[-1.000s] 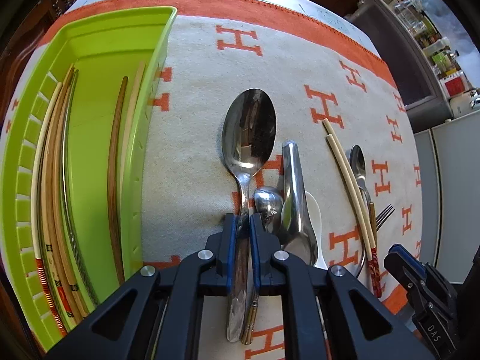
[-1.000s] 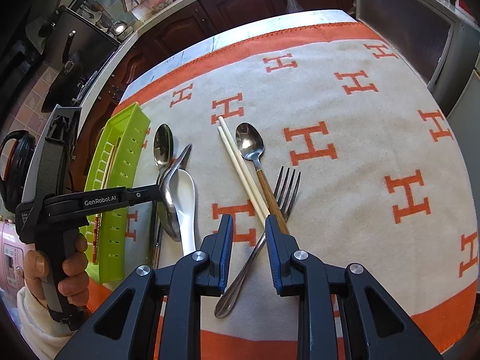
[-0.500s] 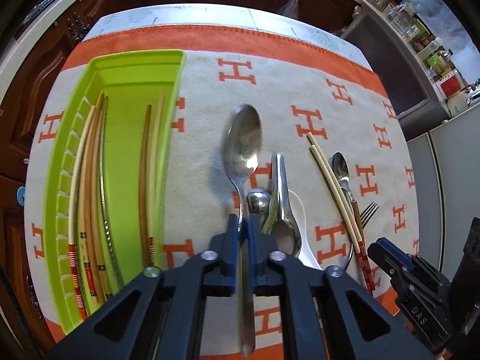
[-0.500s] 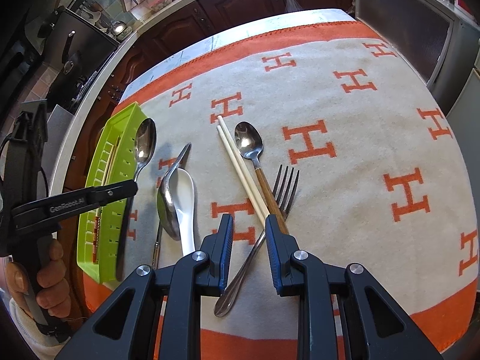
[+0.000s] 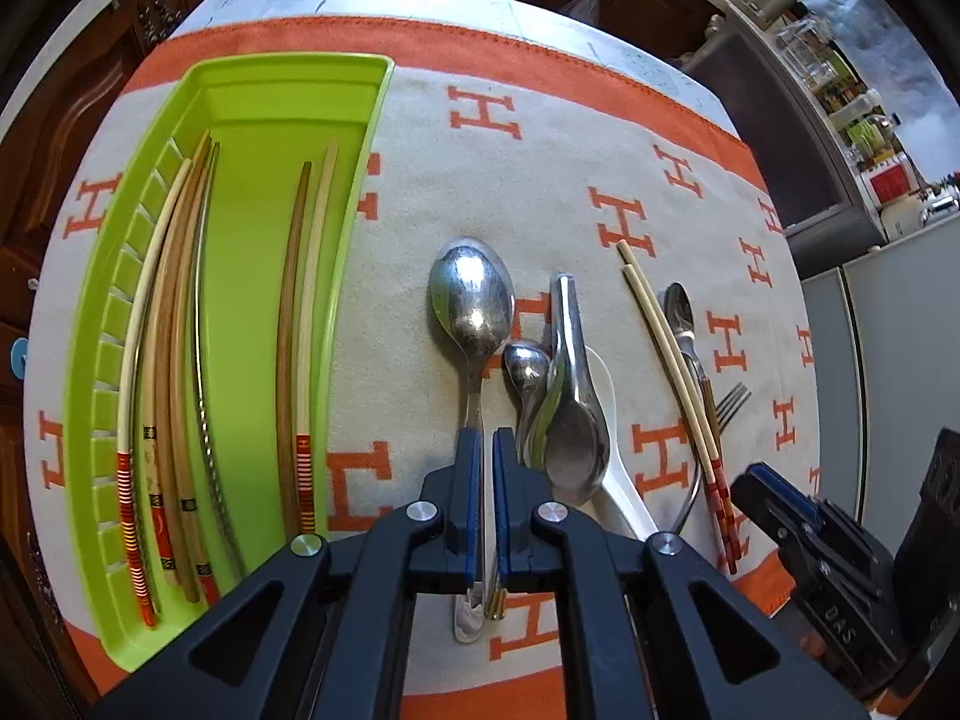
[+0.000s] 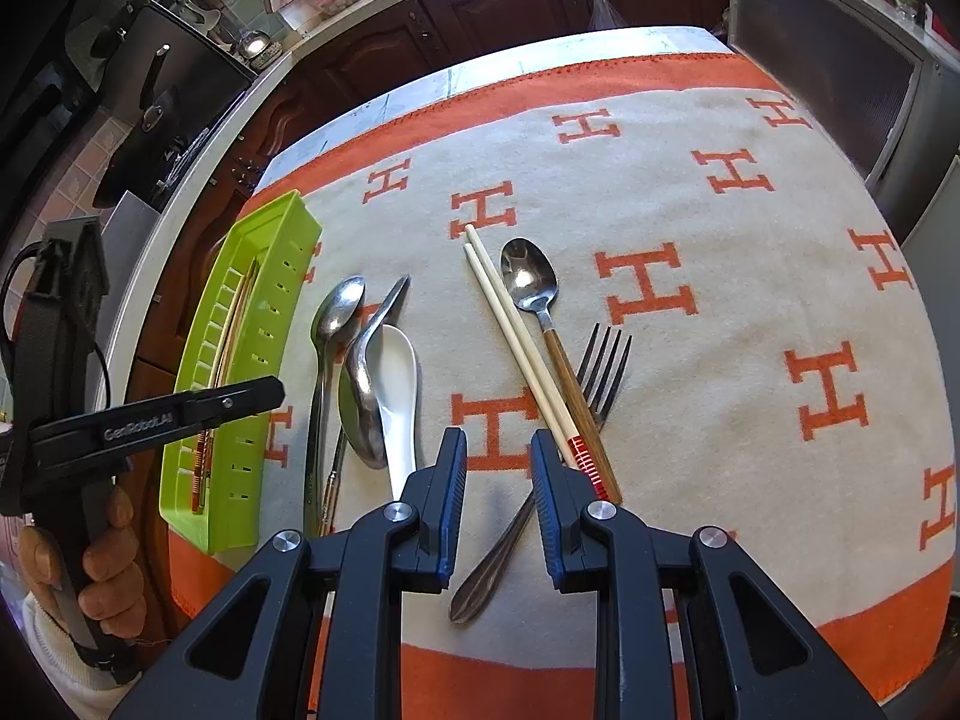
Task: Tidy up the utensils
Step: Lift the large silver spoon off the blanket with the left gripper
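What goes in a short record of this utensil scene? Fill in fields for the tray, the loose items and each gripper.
tray: green, on cloth, holds only sticks
loose on cloth: big spoon, chopstick pair, fork, other spoons
left gripper: fingers nearly together over big spoon's handle; grip unclear
right gripper: fingers open above the fork's handle, holding nothing

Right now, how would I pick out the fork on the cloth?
Find the green tray at the cloth's left edge, then go right past the spoon cluster to the cream chopsticks. The fork lies crossed beneath them, the only piece with dark tines.
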A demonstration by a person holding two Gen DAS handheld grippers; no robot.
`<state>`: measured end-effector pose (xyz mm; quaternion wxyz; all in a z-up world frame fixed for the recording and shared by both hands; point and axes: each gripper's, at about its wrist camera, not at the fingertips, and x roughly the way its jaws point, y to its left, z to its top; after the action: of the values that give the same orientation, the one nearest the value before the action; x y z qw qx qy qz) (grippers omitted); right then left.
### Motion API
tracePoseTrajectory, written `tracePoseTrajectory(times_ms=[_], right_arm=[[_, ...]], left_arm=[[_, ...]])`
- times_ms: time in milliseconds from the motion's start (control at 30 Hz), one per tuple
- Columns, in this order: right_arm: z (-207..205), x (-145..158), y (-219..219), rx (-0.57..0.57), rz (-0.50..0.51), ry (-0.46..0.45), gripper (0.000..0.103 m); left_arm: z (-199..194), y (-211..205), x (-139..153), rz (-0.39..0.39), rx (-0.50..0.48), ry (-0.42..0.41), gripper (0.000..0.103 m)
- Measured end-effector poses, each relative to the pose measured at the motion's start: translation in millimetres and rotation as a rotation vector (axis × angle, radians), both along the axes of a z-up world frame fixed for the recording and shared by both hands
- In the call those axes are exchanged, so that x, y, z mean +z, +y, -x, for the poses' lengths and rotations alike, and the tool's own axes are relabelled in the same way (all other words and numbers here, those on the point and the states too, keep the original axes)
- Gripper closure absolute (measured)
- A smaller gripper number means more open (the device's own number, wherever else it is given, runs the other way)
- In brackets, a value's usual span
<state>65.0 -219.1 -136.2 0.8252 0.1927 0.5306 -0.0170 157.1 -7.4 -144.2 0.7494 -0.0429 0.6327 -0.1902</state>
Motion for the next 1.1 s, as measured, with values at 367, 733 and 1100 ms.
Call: tracePoseTrajectory(times_ms=[367,733,1100], right_arm=[[1,0,-5,-0.002,-0.004,0.001,0.081],[-6,-10,-10,-0.008,-0.016,0.022,0.081],[-5,-8,-9,-0.009,-0.017,0.021,0.081]], left_arm=[[-23,-17,-22,-0.062,-0.002,-0.018,0.091],[-31,-34,-31,-0.093,0.021,-0.064,0.096],[-11,10,-2,0.072,0.127,-0.101,0.098]])
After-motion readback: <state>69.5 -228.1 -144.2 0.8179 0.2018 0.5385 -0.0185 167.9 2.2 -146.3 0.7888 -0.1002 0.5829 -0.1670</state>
